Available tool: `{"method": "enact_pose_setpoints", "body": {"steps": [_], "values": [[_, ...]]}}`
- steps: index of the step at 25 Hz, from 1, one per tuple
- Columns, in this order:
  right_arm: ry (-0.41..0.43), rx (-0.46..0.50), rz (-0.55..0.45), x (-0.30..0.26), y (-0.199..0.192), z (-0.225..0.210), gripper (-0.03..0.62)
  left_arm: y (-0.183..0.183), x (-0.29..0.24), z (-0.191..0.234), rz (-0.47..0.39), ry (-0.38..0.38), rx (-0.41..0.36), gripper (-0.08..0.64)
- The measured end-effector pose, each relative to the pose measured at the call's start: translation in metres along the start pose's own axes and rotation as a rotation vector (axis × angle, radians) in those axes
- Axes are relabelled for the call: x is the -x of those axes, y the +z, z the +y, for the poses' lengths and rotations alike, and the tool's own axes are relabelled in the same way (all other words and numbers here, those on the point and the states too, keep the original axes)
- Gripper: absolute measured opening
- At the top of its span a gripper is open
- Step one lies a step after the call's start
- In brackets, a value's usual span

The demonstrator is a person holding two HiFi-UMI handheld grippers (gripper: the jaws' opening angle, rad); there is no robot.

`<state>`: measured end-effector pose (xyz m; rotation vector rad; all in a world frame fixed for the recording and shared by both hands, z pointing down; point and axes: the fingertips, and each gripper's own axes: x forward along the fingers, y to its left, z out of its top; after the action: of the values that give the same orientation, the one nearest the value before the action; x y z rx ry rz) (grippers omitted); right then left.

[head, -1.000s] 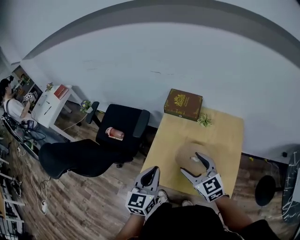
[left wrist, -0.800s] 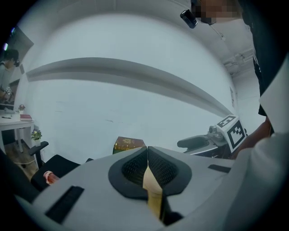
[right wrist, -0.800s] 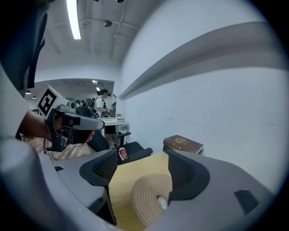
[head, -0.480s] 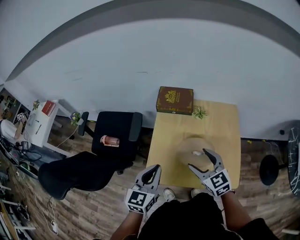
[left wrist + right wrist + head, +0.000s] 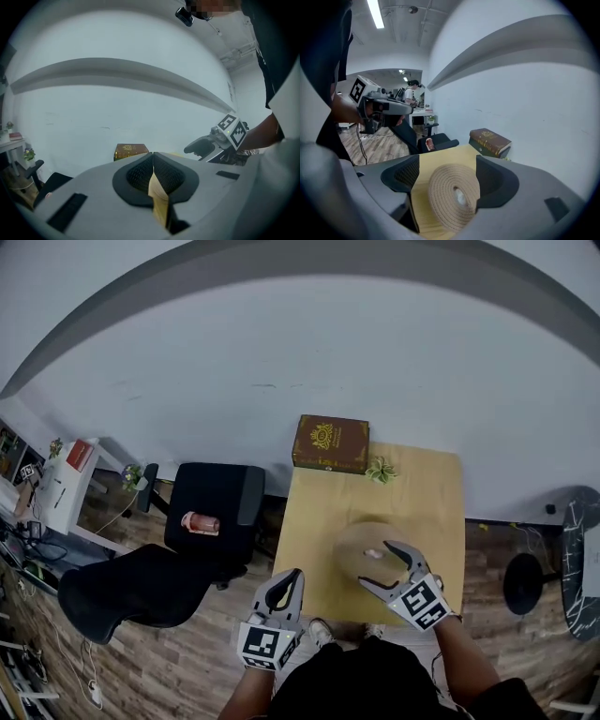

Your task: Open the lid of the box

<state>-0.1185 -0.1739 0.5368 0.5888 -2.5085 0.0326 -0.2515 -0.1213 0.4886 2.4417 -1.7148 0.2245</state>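
Woven box [image 5: 361, 542]: round, of coiled rope, with its lid on. It stands on the wooden table [image 5: 433, 495], on the near half, right in front of you.
Lid knob [image 5: 461, 198]: a small pale knob at the middle of the coiled lid, facing your right gripper's camera.
Right gripper [image 5: 379, 564]: you hold it over the woven box, tilted downward. Its jaws are spread wide and have just been opening, one on each side of the lid.
Box against right jaws: in the right gripper view the lid fills the gap between the two pads and sits closer to the right-hand pad. Neither pad is seen pressing on it.
Left gripper [image 5: 285, 583]: its jaws are pressed together with nothing between them. It hangs by the table's near left corner, well apart from the woven box.
Brown case [image 5: 330, 442]: shaped like a book, with a gold emblem, at the table's far edge against the wall.
Small plant [image 5: 380, 470]: just beside the brown case, beyond the woven box.
Black chair [image 5: 214, 507]: on the floor left of the table.
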Motion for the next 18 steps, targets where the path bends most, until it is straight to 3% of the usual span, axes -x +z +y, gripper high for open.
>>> {"method": "enact_pose_setpoints", "body": {"steps": [4, 10, 18], "values": [[0.103, 0.048, 0.124, -0.01, -0.018, 0.004, 0.396, -0.003, -0.001, 0.01, -0.008, 0.034, 0.005, 0.021], [0.216, 0.124, 0.284, -0.029, -0.047, 0.016, 0.396, -0.017, 0.008, 0.02, 0.004, 0.096, 0.077, 0.021], [0.356, 0.242, 0.511, -0.049, -0.092, 0.034, 0.41, -0.026, 0.011, 0.023, 0.004, 0.111, 0.112, 0.021]]}}
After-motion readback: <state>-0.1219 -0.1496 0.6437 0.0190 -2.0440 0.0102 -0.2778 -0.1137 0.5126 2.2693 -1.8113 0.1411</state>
